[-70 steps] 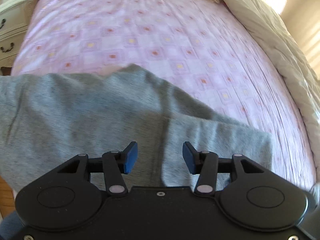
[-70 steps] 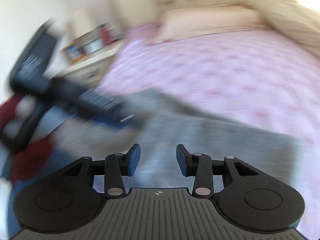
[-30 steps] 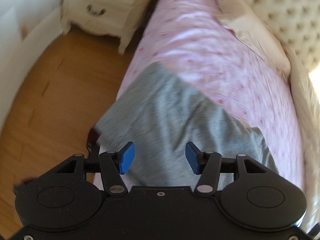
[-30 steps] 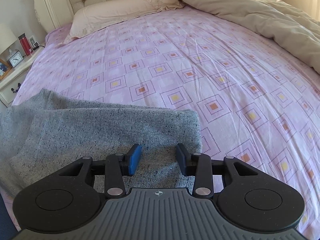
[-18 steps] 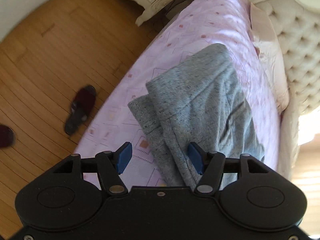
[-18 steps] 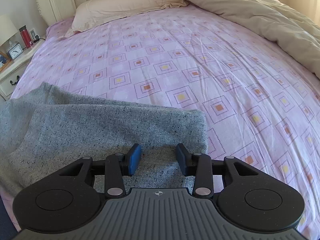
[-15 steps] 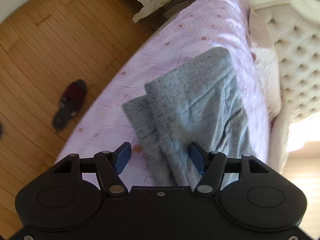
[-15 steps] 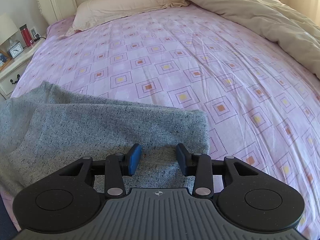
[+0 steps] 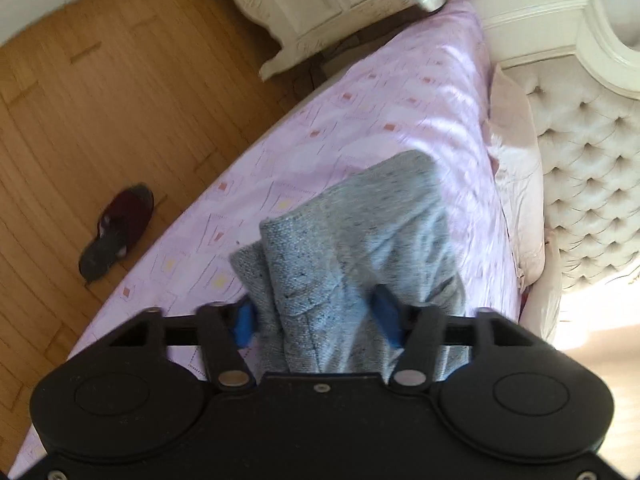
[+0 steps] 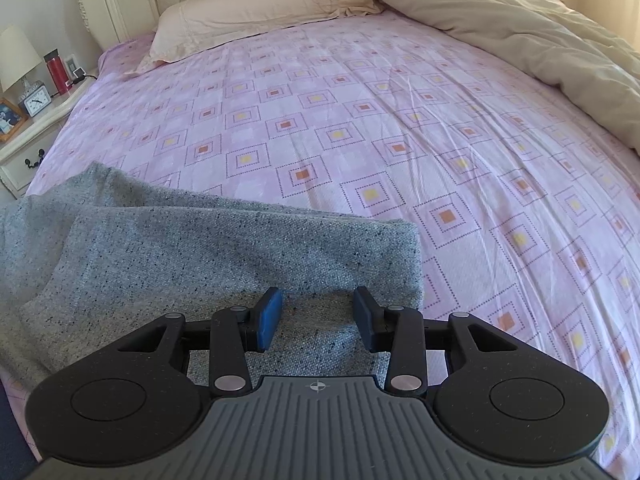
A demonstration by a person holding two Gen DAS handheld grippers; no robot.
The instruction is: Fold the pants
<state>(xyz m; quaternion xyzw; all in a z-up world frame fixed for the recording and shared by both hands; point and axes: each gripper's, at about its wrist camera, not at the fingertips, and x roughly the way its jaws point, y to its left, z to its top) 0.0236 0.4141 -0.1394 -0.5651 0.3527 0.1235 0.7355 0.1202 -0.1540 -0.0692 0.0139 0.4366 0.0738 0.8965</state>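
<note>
The grey speckled pants [image 9: 360, 240] lie folded on the pink patterned bed sheet [image 9: 360, 112] near the bed's side edge. My left gripper [image 9: 316, 320] is open, its blue pads on either side of the near end of the pants; the fabric sits between the jaws and partly hides them. In the right wrist view the pants [image 10: 200, 248] lie flat with a straight folded edge at the right. My right gripper [image 10: 316, 316] is open and empty, just above the near part of the pants.
A cream nightstand [image 9: 320, 8] stands by the headboard [image 9: 580, 160]. A dark red slipper [image 9: 120, 228] lies on the wooden floor. A pillow [image 10: 260, 12] and a beige duvet [image 10: 520, 40] lie at the far side; a lamp, clock and red bottle [image 10: 58, 72] stand at left.
My left gripper has swung round and come down over the end of the pants, so the fabric now sits between its jaws. The right gripper has barely moved.
</note>
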